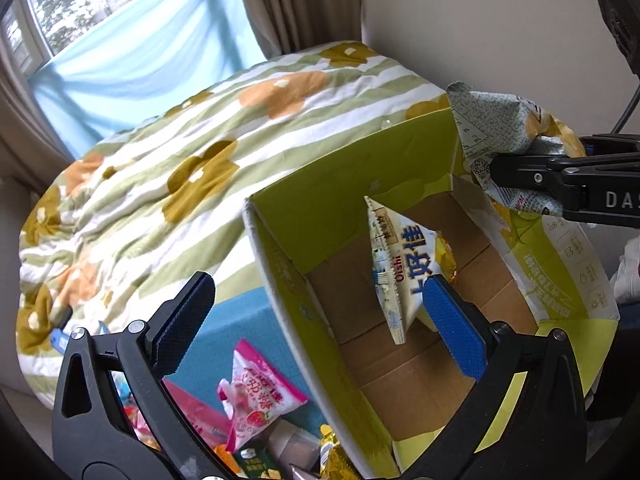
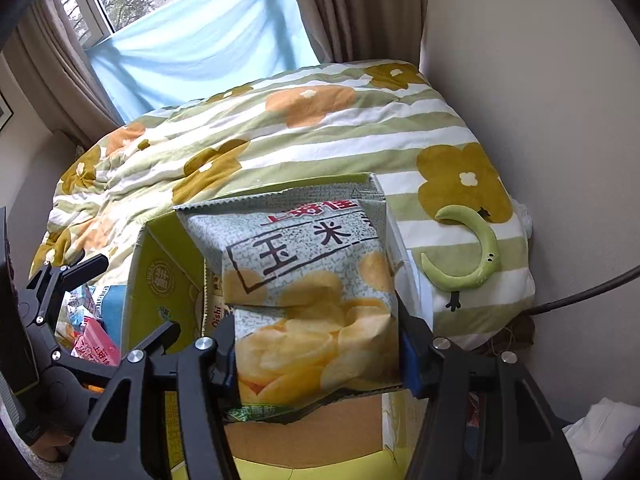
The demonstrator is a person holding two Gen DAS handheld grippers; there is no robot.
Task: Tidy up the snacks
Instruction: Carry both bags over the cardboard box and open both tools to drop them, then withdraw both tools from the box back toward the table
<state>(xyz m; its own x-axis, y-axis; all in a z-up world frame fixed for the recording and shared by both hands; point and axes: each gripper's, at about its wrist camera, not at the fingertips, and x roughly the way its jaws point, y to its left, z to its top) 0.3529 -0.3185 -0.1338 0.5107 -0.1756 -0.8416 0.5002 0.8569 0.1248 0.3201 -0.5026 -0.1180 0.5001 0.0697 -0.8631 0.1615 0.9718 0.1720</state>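
Note:
An open cardboard box (image 1: 304, 216) with lime-green walls stands beside the bed; it also shows in the right wrist view (image 2: 160, 276). One white Oishi snack bag (image 1: 404, 264) leans inside it. My right gripper (image 2: 316, 356) is shut on a grey-green corn chip bag (image 2: 316, 280) and holds it over the box's right side; the bag (image 1: 492, 128) and that gripper (image 1: 560, 184) also show in the left wrist view. My left gripper (image 1: 320, 320) is open and empty, straddling the box's left wall. A pink strawberry snack bag (image 1: 256, 396) lies below it.
Several loose snack packs (image 1: 224, 432) lie on a blue surface (image 1: 236, 320) left of the box. A bed with a flowered green-striped quilt (image 2: 280, 140) fills the background. A green crescent plush (image 2: 468, 252) lies on the quilt at right. Curtains and a window stand behind.

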